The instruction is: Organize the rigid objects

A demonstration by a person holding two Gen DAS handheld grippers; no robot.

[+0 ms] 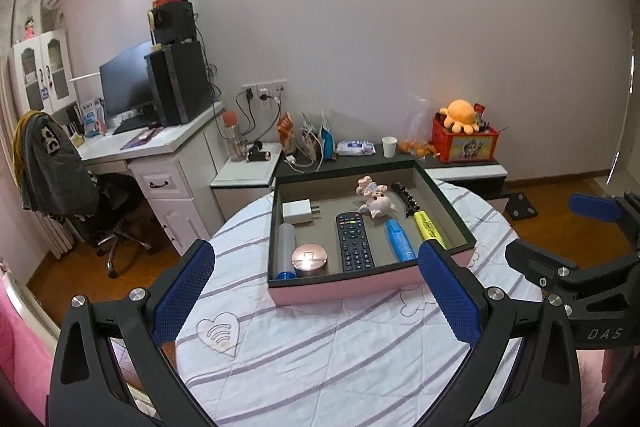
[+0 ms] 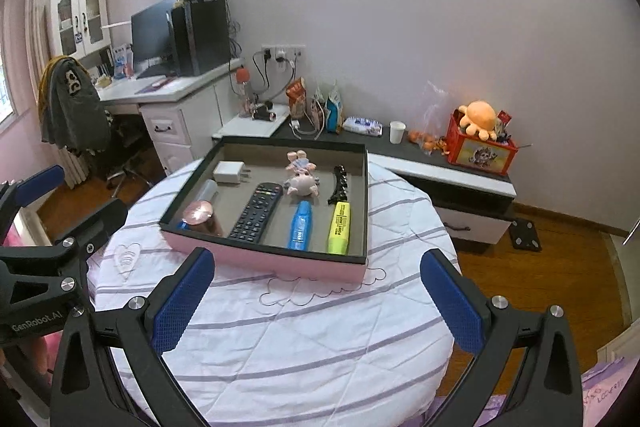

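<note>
A pink tray with a dark rim sits on the round striped table. Inside lie a black remote, a blue highlighter, a yellow highlighter, a white charger, a pig plush, a black hair clip, a clear tube and a copper-lidded jar. My left gripper hangs open before the tray's near wall, holding nothing. My right gripper is open and empty, to its right.
The table cloth lies bare in front of the tray. Behind stand a low dark cabinet with a paper cup, snack bags and a red toy box. A white desk and office chair are at the left.
</note>
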